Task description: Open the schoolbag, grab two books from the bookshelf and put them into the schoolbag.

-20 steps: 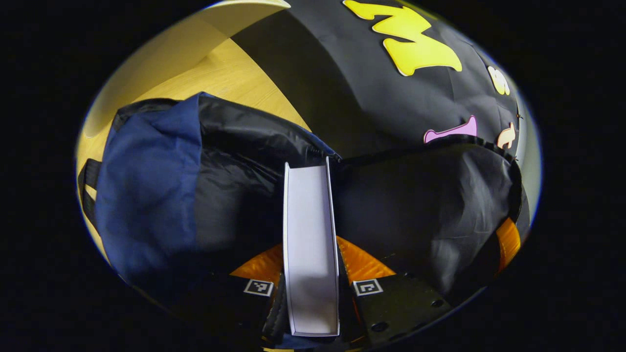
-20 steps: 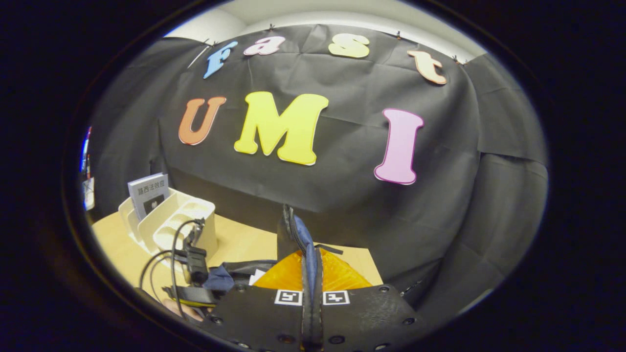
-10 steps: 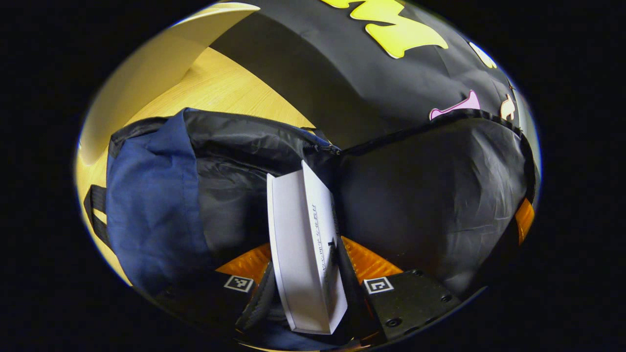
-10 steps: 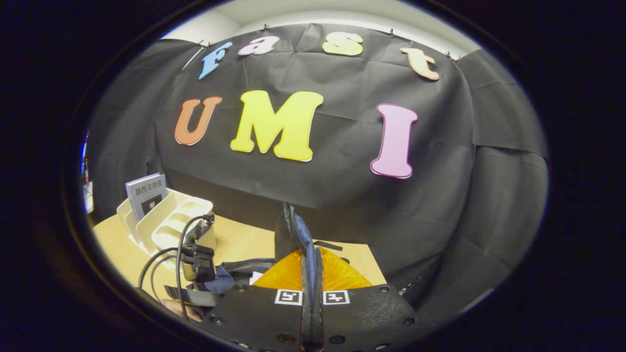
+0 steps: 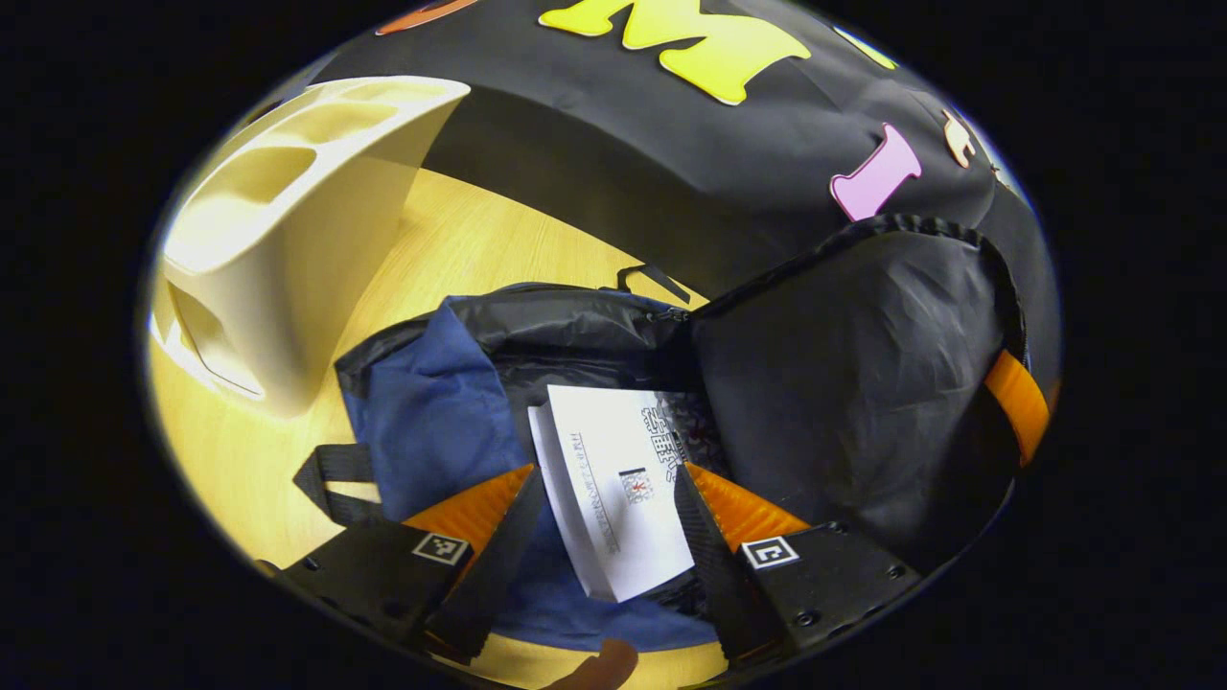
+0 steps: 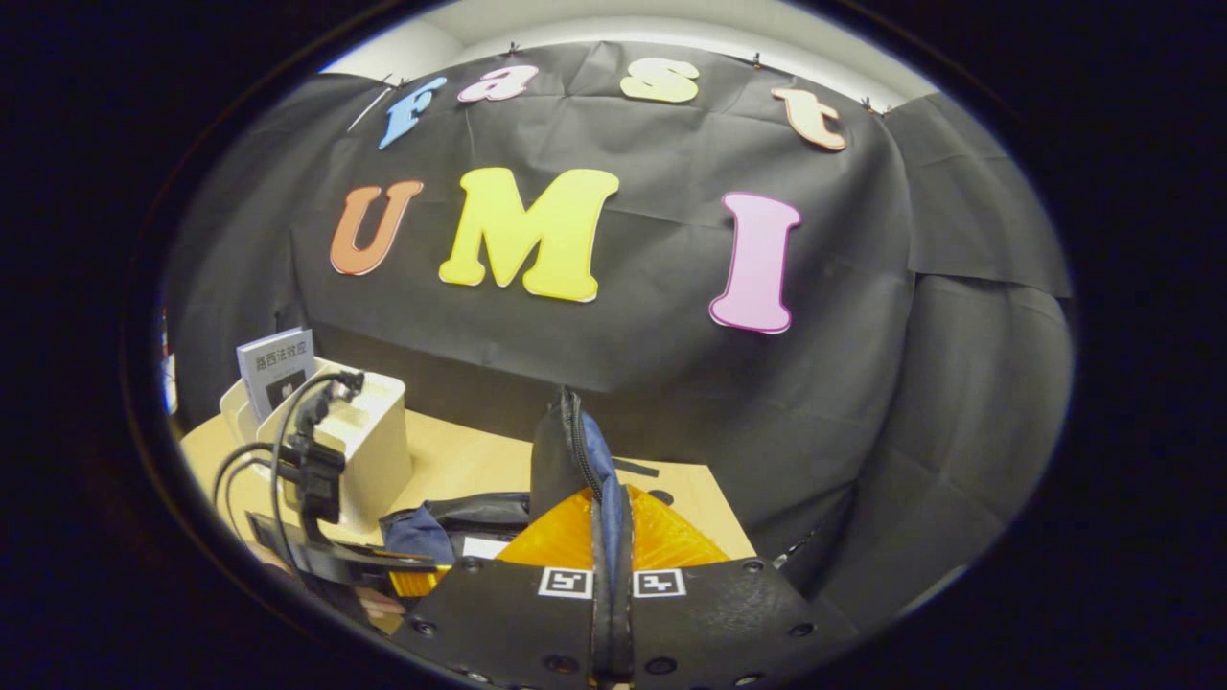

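Observation:
The blue schoolbag [image 5: 422, 422] lies open on the wooden table. A white book [image 5: 613, 479] rests flat in its mouth, cover up. My left gripper [image 5: 604, 546] hovers open just above it, one finger on each side and neither pressing on it. The bag's black-lined flap [image 5: 844, 383] stands upright. My right gripper [image 6: 610, 508] is shut on the flap's zip edge [image 6: 570, 441] and holds it up. The left gripper [image 6: 316, 517] also shows at the lower left of the right gripper view, beside the cream bookshelf [image 6: 364, 450], where a grey book [image 6: 276, 369] stands.
The cream bookshelf [image 5: 288, 230] stands close to the left of the bag on the table [image 5: 460, 249]. A black strap [image 5: 331, 465] of the bag trails onto the table near the left fingers. The black cloth wall closes off the back.
The left gripper opened and let go of the white book, which tipped from upright to flat inside the bag. The left gripper drew back, bringing the bookshelf into view. The right gripper still holds the flap.

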A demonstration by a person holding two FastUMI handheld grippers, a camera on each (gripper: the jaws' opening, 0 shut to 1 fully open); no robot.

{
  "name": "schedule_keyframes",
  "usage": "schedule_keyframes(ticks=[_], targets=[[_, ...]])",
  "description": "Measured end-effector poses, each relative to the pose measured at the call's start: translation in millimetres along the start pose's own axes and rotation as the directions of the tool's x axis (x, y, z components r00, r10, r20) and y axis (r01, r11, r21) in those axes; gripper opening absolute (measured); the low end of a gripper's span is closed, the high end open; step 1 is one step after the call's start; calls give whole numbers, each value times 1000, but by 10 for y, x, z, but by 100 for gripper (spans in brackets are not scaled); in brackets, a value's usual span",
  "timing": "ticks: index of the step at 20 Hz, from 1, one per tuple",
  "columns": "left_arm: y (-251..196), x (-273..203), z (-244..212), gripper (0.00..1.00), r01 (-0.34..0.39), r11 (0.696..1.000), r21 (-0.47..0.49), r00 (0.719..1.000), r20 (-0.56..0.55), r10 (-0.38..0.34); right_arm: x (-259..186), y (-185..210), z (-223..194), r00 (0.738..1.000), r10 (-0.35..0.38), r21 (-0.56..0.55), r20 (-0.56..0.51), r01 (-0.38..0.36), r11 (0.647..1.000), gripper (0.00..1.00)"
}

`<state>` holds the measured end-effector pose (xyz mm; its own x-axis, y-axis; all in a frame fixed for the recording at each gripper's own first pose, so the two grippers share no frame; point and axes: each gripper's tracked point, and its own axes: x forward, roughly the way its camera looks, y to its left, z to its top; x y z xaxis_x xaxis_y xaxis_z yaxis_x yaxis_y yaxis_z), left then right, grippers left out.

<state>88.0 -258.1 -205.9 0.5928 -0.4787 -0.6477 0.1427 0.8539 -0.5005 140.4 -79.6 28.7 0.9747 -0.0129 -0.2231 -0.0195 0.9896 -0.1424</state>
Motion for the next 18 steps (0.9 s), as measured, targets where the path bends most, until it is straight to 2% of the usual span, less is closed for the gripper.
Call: schedule_keyframes(ticks=[5, 8, 10, 11, 14, 18], targets=[[206, -581, 178, 91, -38, 995, 92, 996, 83, 30, -63, 171, -122, 1000, 3, 51, -12, -3, 999, 1], [386, -999, 373, 91, -91, 982, 167, 986, 156, 65, -110, 216, -163, 1000, 0, 84, -10, 1, 997, 1], [503, -1283, 557, 93, -138, 967, 215, 971, 222, 89, -145, 255, -204, 1000, -1, 123, -17, 3, 992, 0], [537, -1426, 664, 97, -153, 963, 224, 962, 256, 93, -157, 290, -235, 1000, 4, 136, -20, -2, 991, 1], [677, -1778, 950, 99, -168, 963, 209, 943, 320, 95, -181, 343, -241, 1000, -2, 145, -19, 5, 989, 1], [1002, -2169, 1374, 98, -254, 944, 211, 902, 404, 152, -206, 375, -238, 1000, -10, 149, -20, 13, 989, 0]])
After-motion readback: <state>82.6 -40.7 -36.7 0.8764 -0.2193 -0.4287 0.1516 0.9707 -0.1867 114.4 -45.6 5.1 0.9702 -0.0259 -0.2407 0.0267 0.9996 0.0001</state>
